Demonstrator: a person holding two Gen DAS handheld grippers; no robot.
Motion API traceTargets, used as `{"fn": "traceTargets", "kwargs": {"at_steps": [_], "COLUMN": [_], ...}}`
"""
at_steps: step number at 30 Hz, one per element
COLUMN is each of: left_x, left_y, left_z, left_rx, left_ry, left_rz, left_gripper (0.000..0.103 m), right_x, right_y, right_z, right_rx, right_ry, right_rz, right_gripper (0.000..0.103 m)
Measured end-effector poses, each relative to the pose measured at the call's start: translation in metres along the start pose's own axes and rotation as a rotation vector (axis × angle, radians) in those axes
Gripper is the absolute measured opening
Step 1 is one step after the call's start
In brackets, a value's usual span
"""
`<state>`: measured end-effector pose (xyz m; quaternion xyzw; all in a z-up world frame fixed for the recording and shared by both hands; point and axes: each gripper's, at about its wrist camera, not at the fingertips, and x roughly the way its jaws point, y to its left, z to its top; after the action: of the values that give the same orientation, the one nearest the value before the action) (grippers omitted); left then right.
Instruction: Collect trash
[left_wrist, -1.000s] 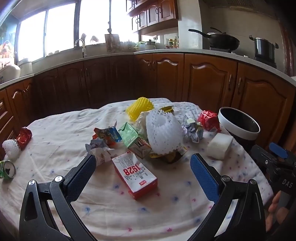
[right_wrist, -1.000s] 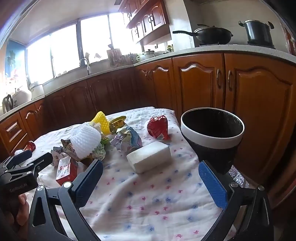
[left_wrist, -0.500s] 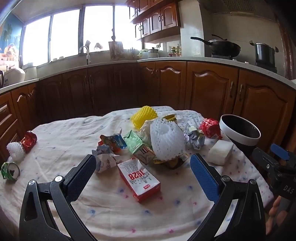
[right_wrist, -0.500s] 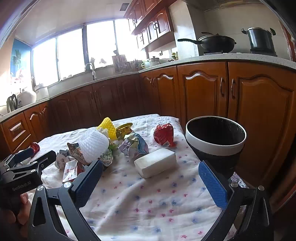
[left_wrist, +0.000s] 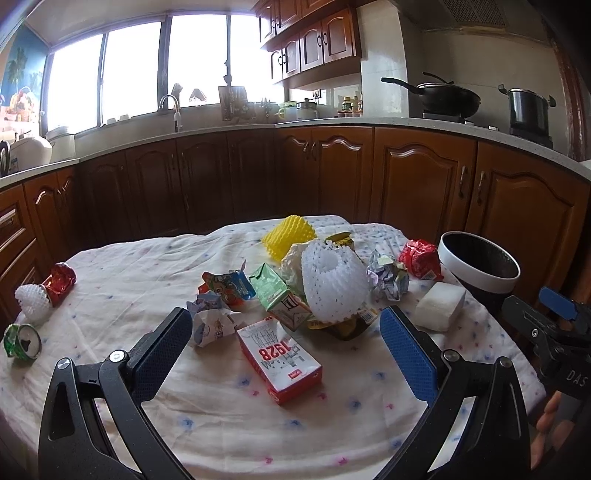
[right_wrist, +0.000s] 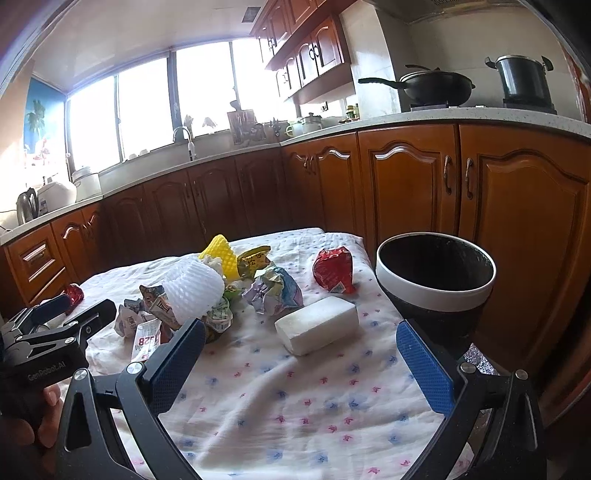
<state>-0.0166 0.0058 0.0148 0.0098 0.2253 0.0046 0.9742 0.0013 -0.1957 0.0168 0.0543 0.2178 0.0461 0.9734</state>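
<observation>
Trash lies in a heap on a cloth-covered table (left_wrist: 221, 413): a red-and-white carton marked 1928 (left_wrist: 279, 360), a green carton (left_wrist: 280, 295), a white foam net (left_wrist: 332, 282), a yellow foam net (left_wrist: 290, 236), crumpled wrappers (left_wrist: 388, 277), a red wrapper (left_wrist: 421, 258) and a white foam block (left_wrist: 439, 310). A black bin with a white rim (right_wrist: 436, 273) stands at the table's right edge. My left gripper (left_wrist: 284, 343) is open and empty, just above the 1928 carton. My right gripper (right_wrist: 299, 350) is open and empty, near the foam block (right_wrist: 317, 325).
At the table's left edge lie a crushed green can (left_wrist: 22, 341), a small white net (left_wrist: 33, 301) and a red wrapper (left_wrist: 61, 278). Brown kitchen cabinets (left_wrist: 406, 184) ring the table, with a wok (left_wrist: 443, 98) and a pot (left_wrist: 526, 107) on the counter.
Both cameras have tilted up and drawn back slightly, so the trash and bin sit lower in view. Both grippers stay open and empty.
</observation>
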Motion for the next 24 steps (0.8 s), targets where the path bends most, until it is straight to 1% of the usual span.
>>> {"fn": "traceTargets", "kwargs": {"at_steps": [24], "left_x": [0.0002], "left_y": [0.001], "left_z": [0.0005], "left_rx": [-0.003], "left_ry": [0.003], "left_rz": [-0.005], "left_gripper": [0.103], "right_x": [0.0007], "right_y": [0.0044], "right_z": [0.0002], "right_rx": [-0.008], "right_ry": [-0.002], "right_rz": [0.008], "right_gripper": [0.103]}}
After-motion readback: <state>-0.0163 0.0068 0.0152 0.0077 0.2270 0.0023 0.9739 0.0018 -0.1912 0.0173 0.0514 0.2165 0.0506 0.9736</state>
